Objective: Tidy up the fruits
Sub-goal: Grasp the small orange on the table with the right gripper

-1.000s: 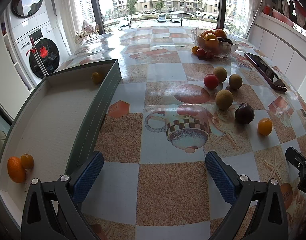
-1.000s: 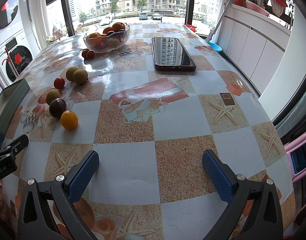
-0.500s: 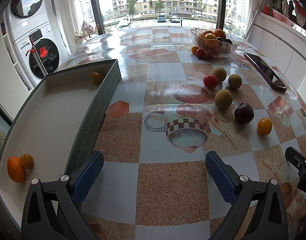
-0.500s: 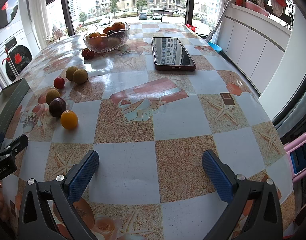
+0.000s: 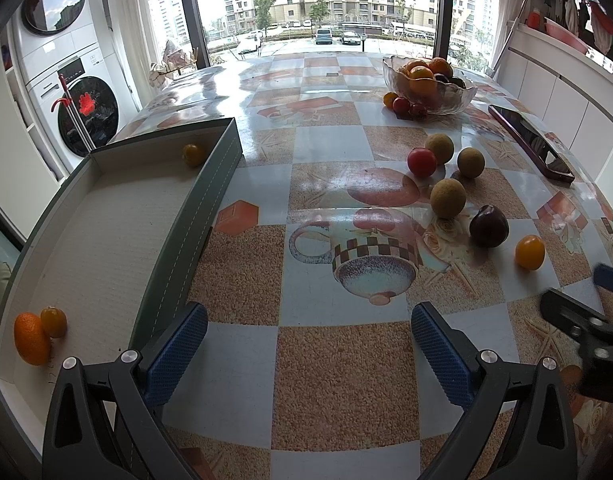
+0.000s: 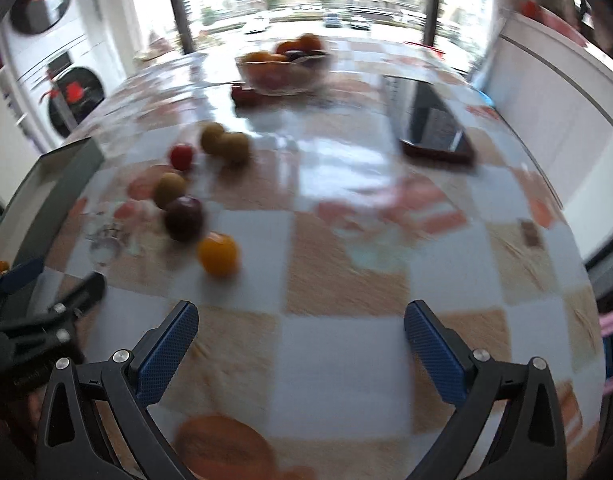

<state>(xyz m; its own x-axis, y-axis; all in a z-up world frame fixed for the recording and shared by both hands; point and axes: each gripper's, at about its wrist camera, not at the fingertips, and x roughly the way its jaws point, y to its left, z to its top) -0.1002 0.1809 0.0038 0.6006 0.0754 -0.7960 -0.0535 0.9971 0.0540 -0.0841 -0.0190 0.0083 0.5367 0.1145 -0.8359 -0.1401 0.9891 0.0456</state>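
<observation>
Loose fruit lies on the patterned table: a yellow tomato (image 5: pixel 529 252) (image 6: pixel 217 254), a dark plum (image 5: pixel 489 226) (image 6: pixel 184 218), a red tomato (image 5: pixel 421 162) (image 6: pixel 181 156) and three brownish-green round fruits (image 5: pixel 447 198). The green tray (image 5: pixel 194 216) at left holds an orange (image 5: pixel 31 338), a small orange fruit (image 5: pixel 53 322) and a yellow one (image 5: pixel 193 154). My left gripper (image 5: pixel 308 348) is open over the table beside the tray. My right gripper (image 6: pixel 302 344) is open too, low over the table, right of the yellow tomato; its view is blurred.
A glass bowl (image 5: pixel 428 80) of fruit stands at the far side, with small red fruits (image 5: pixel 402 105) beside it. A phone (image 5: pixel 530 142) lies at the right. Washing machines (image 5: pixel 72 80) stand left of the table, white cabinets on the right.
My right gripper has swung left and forward towards the loose fruit, so its view is now blurred and it shows further into the left wrist view. The left gripper has hardly moved.
</observation>
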